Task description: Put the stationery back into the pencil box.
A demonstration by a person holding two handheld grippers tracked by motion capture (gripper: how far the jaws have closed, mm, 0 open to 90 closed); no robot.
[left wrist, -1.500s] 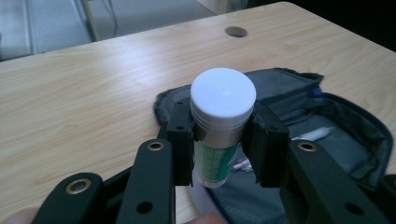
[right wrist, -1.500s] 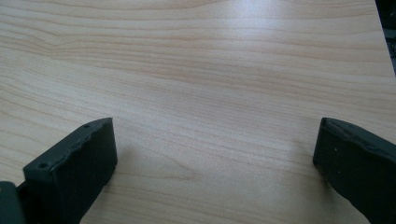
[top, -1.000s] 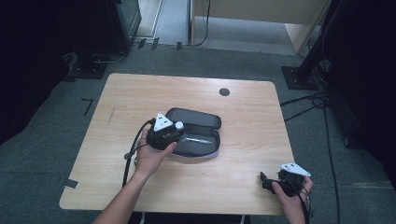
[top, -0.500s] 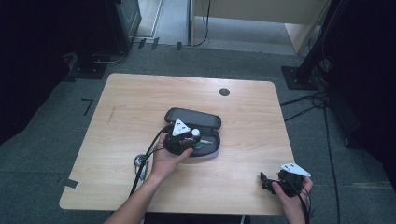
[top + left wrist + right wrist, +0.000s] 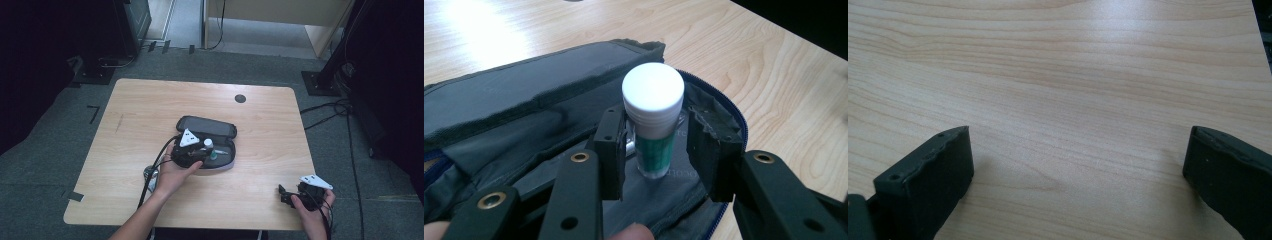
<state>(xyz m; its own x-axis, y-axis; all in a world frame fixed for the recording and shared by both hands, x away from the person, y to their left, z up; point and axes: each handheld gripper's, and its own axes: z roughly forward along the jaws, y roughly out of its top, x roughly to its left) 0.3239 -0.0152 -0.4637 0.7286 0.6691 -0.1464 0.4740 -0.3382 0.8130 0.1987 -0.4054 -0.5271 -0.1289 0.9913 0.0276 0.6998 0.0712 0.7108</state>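
Observation:
An open black zip case (image 5: 210, 127) lies in the middle of the table. A tube with a white cap and green label (image 5: 653, 100) stands tilted inside the case (image 5: 524, 95). My left gripper (image 5: 659, 145) straddles the tube, and a narrow gap shows beside the right jaw, so it is open. From above, the left gripper (image 5: 205, 153) sits over the case's near left part, with the tube (image 5: 208, 145) at its tip. My right gripper (image 5: 283, 195) rests near the front right edge, open. Its jaws (image 5: 1075, 165) stand wide apart over bare wood.
The wooden table (image 5: 150, 105) has a black round grommet (image 5: 240, 98) at the back. The left gripper's cable (image 5: 155, 167) trails to the front edge past a small round metallic thing (image 5: 150, 173). Dark stands and cables surround the table on the floor.
My left gripper has moved right from the case's left edge to over its open inside, bringing the white-capped tube with it. The right gripper has stayed put.

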